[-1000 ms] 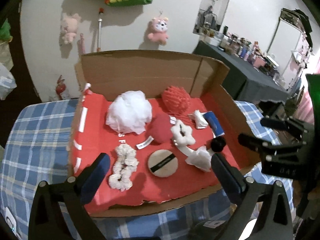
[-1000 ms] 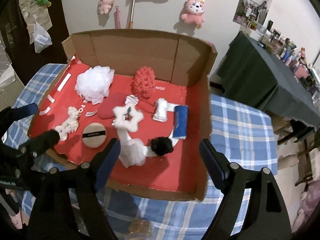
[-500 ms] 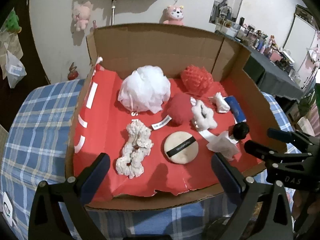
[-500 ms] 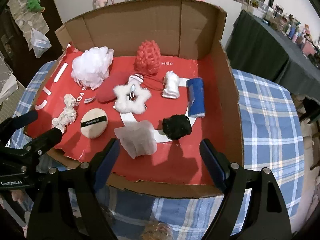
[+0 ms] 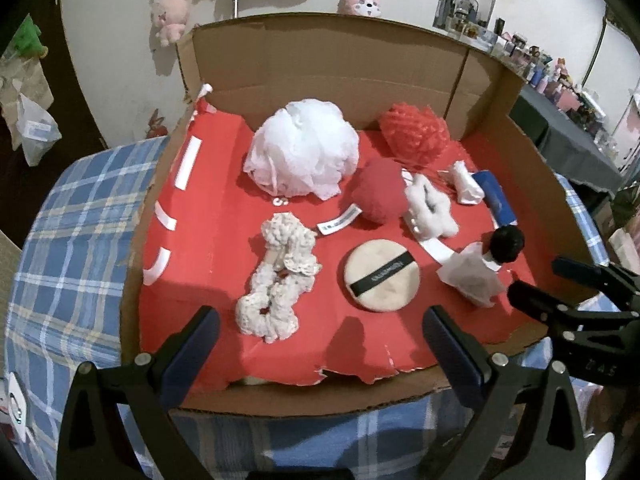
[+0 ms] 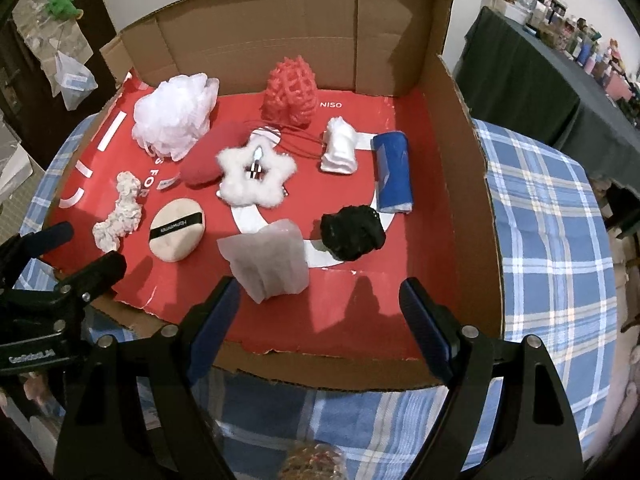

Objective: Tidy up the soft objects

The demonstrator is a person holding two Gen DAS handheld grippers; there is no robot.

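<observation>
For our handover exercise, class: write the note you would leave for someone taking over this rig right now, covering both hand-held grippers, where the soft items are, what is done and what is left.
Left hand-held gripper: open, empty, at the box's near edge in front of the cream scrunchie and beige powder puff.
Right hand-held gripper: open, empty, in front of the folded white tissue and black scrunchie.
All items lie loose on the red liner of the cardboard box: white bath pouf, red mesh sponge, white star clip, blue roll.
Done: nothing gripped.
Left: pick and sort every item.
</observation>
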